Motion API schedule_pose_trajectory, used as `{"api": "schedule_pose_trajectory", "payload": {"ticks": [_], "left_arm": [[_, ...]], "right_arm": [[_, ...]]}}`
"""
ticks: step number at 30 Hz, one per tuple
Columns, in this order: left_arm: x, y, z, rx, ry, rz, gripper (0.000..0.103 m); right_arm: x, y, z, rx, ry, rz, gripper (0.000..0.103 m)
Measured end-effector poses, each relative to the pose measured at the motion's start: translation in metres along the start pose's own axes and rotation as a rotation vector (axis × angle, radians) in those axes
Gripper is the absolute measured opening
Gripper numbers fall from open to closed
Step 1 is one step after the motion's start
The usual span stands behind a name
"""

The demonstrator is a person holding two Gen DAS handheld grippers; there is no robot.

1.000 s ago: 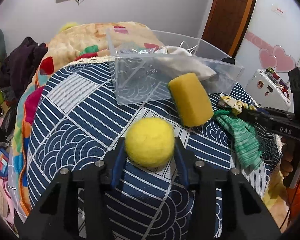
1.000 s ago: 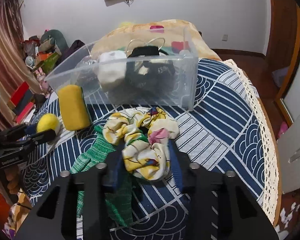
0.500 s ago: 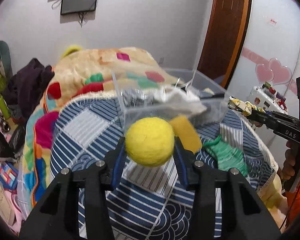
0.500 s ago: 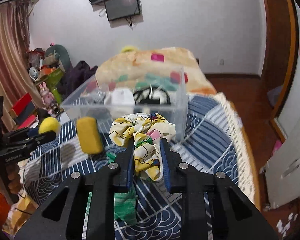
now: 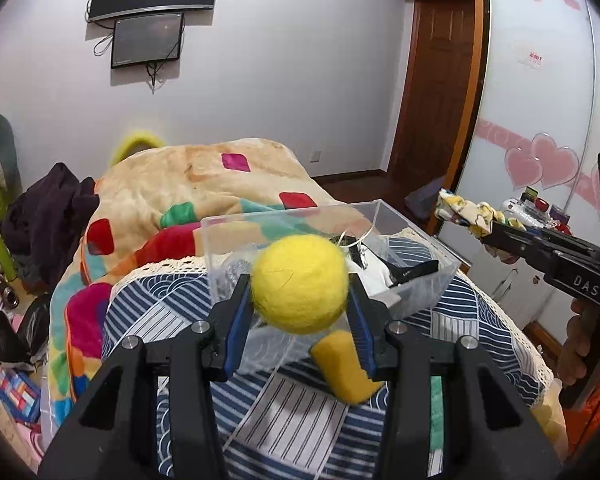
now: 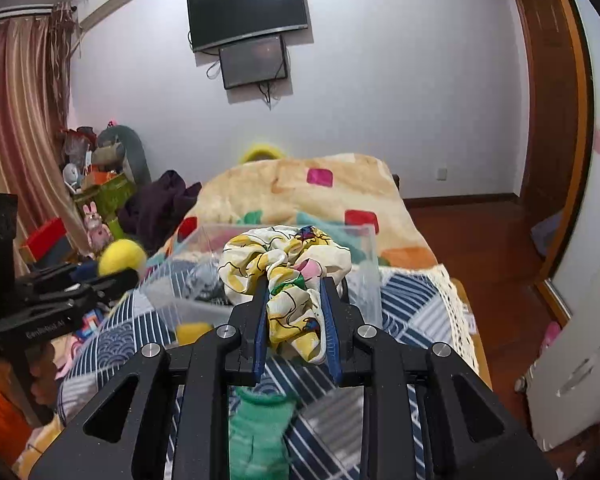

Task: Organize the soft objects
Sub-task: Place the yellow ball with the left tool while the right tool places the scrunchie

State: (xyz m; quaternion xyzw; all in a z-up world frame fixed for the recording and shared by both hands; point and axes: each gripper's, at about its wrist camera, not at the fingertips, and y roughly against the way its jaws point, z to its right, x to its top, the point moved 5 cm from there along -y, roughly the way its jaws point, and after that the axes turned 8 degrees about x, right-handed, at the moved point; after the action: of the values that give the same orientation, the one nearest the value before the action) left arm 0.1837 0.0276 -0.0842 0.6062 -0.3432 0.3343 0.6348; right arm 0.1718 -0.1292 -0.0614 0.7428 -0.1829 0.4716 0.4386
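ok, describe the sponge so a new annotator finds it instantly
Start at the blue patterned bedspread, then the clear plastic bin sitting on it. The sponge lies on the spread just in front of the bin. It is a mustard-yellow rounded block, unlike the round yellow ball held in the left gripper.

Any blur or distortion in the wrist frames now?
Left wrist: yellow ball sharp between the jaws, yellow sponge smeared, door frame bowed by fisheye. Right wrist: floral scrunchie crisp, clear bin and green cloth motion-blurred, corners vignetted.
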Motion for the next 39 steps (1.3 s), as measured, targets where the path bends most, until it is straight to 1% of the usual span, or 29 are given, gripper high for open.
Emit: {"api": "schedule_pose_trajectory", "payload": {"ticks": [5, 10, 20, 26, 28, 30, 32, 34, 37, 39], "left_arm": [[0.003, -0.029, 0.000, -0.004, 0.009, -0.048, 0.045], [0.000, -0.055, 0.000, 0.006, 0.020, -0.101, 0.045], [-0.005, -0.082, 0.003, 0.012, 0.005, -0.157, 0.045], [-0.008, -0.087, 0.003, 0.014, 0.003, -0.174, 0.045], [-0.008, -0.087, 0.003, 0.013, 0.001, -0.178, 0.047], [-0.009, -0.087, 0.003, 0.011, 0.001, -0.180, 0.048], [-0.009, -0.086, 0.003, -0.002, 0.008, -0.188, 0.056], [-0.009, -0.084, 0.004, -0.007, 0.011, -0.183, 0.060], [-0.008, -0.078, 0.005, -0.002, 0.003, -0.173, 0.063], [-0.007, -0.073, 0.004, 0.004, 0.001, -0.164, 0.067]], "right_arm": [[0.006, -0.013, 0.000, 0.001, 0.001, -0.001, 0.022], [0.006, -0.031, 0.004, -0.001, -0.007, -0.035, 0.022], [0.001, -0.072, 0.011, -0.022, -0.011, -0.154, 0.022], [-0.009, -0.085, 0.017, -0.007, -0.038, -0.225, 0.022], [-0.013, -0.086, 0.018, -0.005, -0.036, -0.243, 0.025], [-0.016, -0.086, 0.018, -0.006, -0.030, -0.261, 0.025], [-0.016, -0.086, 0.018, -0.006, -0.021, -0.272, 0.032], [-0.016, -0.085, 0.017, -0.014, -0.009, -0.277, 0.039], [-0.014, -0.082, 0.017, -0.014, 0.003, -0.272, 0.043], [-0.013, -0.078, 0.017, -0.011, 0.005, -0.269, 0.047]]}}
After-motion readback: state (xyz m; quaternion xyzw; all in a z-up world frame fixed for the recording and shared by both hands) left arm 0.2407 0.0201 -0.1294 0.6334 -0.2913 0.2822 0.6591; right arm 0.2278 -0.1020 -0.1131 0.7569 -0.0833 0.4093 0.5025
